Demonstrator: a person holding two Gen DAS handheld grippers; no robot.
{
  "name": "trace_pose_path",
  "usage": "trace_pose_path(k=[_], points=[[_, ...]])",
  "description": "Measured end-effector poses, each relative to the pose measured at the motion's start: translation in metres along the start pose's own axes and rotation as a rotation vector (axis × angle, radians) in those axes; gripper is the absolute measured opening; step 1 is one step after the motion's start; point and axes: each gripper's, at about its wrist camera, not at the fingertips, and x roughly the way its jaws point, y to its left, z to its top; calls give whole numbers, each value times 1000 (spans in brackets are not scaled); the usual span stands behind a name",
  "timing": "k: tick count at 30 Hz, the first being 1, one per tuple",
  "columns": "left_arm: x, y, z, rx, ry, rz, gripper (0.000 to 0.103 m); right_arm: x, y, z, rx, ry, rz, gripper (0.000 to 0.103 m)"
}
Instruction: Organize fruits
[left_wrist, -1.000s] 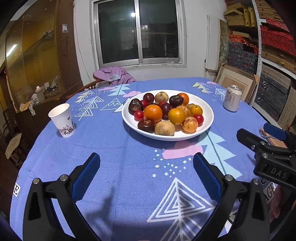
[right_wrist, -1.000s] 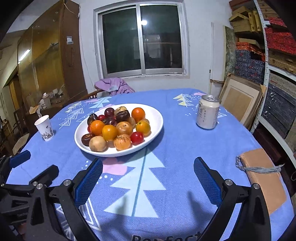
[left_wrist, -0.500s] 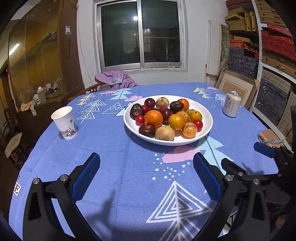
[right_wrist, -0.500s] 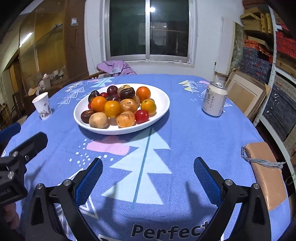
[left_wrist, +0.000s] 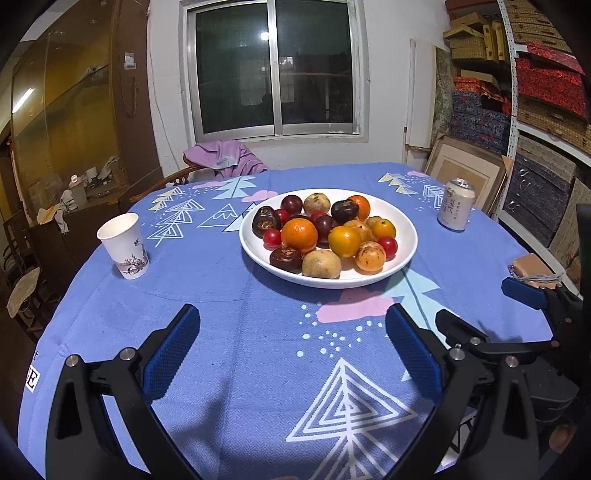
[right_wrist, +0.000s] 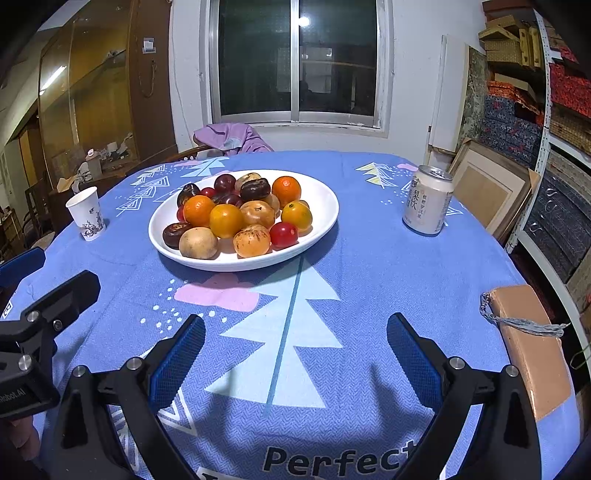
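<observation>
Both my grippers hover over the near edge of the tabletop (right_wrist: 369, 258), nothing held. Left gripper (left_wrist: 291, 343): jaws spread wide, blue pads facing each other, only tablecloth between them. Right gripper (right_wrist: 295, 354): same, jaws wide apart and empty.

The fruits (left_wrist: 325, 232) are all piled in a white plate (left_wrist: 408, 236) near the tabletop centre, beyond both grippers and well apart from them. From the left wrist view, the pile's near row is a dark brown fruit (left_wrist: 286, 258), a tan round one (left_wrist: 321, 264) and a speckled orange one (left_wrist: 370, 256), touching each other. A big orange (left_wrist: 299, 233) sits behind the dark one, a yellow-orange fruit (left_wrist: 344, 240) to its right. Small red ones at the left (left_wrist: 272, 238) and right (left_wrist: 388, 245) of the pile. Dark purple fruits and another orange (left_wrist: 360, 206) on the far side.

Paper cup (left_wrist: 123, 245) stands upright left of the plate, well apart. Drink can (right_wrist: 426, 199) stands upright right of the plate, on the far side. A tan flat item (right_wrist: 532, 343) with a grey cord lies at the right tabletop edge.

From the right wrist view, the left gripper's body shows at the left edge.
</observation>
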Motion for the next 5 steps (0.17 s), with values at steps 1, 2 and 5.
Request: trace_pose_path(k=[1,2,5], points=[[0,0,0,-2,3,-2,99,0,0,0,0,-1,-1,100],[1,1,0,-4,7,-2,99,0,0,0,-1,-1,-1,100],[2,2,1,-14,12,1,99,0,0,0,0,-1,-1,100]])
